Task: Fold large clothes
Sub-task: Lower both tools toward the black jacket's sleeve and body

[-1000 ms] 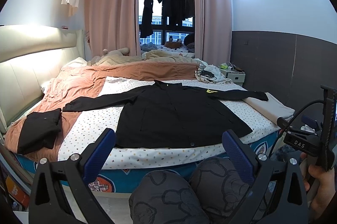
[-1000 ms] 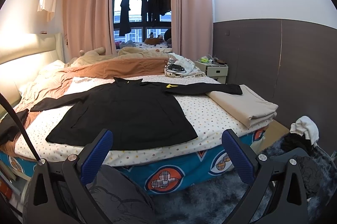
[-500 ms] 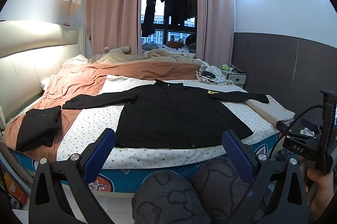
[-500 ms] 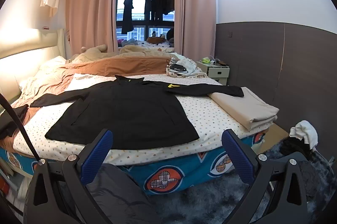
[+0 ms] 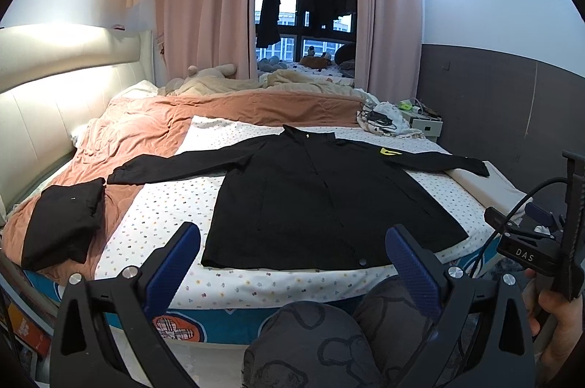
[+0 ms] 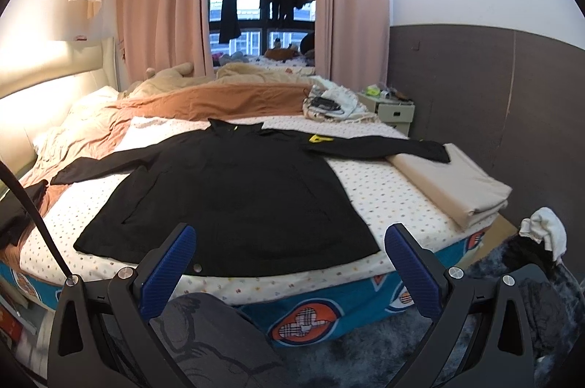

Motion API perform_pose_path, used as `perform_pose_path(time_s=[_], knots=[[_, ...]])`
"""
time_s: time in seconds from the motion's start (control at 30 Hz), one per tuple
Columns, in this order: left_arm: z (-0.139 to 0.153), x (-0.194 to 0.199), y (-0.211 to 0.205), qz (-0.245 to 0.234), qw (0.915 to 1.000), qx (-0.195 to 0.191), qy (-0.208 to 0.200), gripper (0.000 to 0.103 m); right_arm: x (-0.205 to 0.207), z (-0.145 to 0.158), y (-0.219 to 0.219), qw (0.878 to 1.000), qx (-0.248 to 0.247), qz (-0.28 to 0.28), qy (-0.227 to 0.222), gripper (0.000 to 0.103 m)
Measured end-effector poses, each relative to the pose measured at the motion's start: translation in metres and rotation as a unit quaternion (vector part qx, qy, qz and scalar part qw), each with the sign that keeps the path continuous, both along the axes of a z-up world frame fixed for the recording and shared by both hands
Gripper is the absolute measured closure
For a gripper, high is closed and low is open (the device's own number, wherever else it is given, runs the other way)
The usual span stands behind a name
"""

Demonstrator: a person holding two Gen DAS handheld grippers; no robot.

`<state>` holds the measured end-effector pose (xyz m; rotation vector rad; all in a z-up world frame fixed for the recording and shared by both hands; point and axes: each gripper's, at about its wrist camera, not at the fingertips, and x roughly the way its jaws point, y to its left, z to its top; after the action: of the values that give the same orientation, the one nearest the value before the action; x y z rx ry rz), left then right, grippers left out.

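Note:
A large black jacket (image 5: 321, 198) (image 6: 234, 194) lies flat on the dotted bed sheet (image 5: 164, 201), both sleeves spread out to the sides and a yellow patch on its right sleeve. My left gripper (image 5: 292, 260) hovers open in front of the jacket's hem, off the bed, with nothing between its blue pads. My right gripper (image 6: 289, 260) is likewise open and short of the hem. Its black body (image 5: 530, 253) and the hand (image 5: 559, 326) that holds it show at the left wrist view's right edge.
A folded black garment (image 5: 62, 223) lies at the bed's left end on a pink quilt (image 5: 146, 139). A folded beige cloth (image 6: 453, 183) rests under the right sleeve's cuff. The person's patterned knees (image 5: 321, 344) are below the grippers. A nightstand (image 6: 395, 110) stands far right, a shaggy rug (image 6: 365, 351) below.
Both grippers have come closer to the bed and a little higher, so the jacket fills more of each view. Both stay open. The jacket has not moved.

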<state>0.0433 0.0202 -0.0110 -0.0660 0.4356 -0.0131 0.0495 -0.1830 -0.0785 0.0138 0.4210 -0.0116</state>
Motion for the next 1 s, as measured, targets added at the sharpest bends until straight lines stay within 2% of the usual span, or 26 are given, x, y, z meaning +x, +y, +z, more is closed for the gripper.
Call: perform_pose_path(time_s=[0.23,0.43,0.7,1.0], knots=[[-0.008,0.041,0.018,0.016,0.9996,-0.008,0.020,0.000,0.046,0.003,0.007,1.000,0.009,0.020,0.012,0.000],[-0.013,0.089,0.036,0.030,0.9986,-0.015,0.040,0.000,0.102,0.007,0.014,0.999,0.019,0.036,0.036,0.000],[-0.025,0.151,0.063,0.052,0.9957,-0.004,0.077,0.000,0.168,0.013,0.025,0.996,0.043,0.064,0.051,0.000],[-0.036,0.203,0.096,0.073,0.9923,-0.003,0.100,0.000,0.241,0.019,0.039,0.991,0.068,0.097,0.068,0.000]])
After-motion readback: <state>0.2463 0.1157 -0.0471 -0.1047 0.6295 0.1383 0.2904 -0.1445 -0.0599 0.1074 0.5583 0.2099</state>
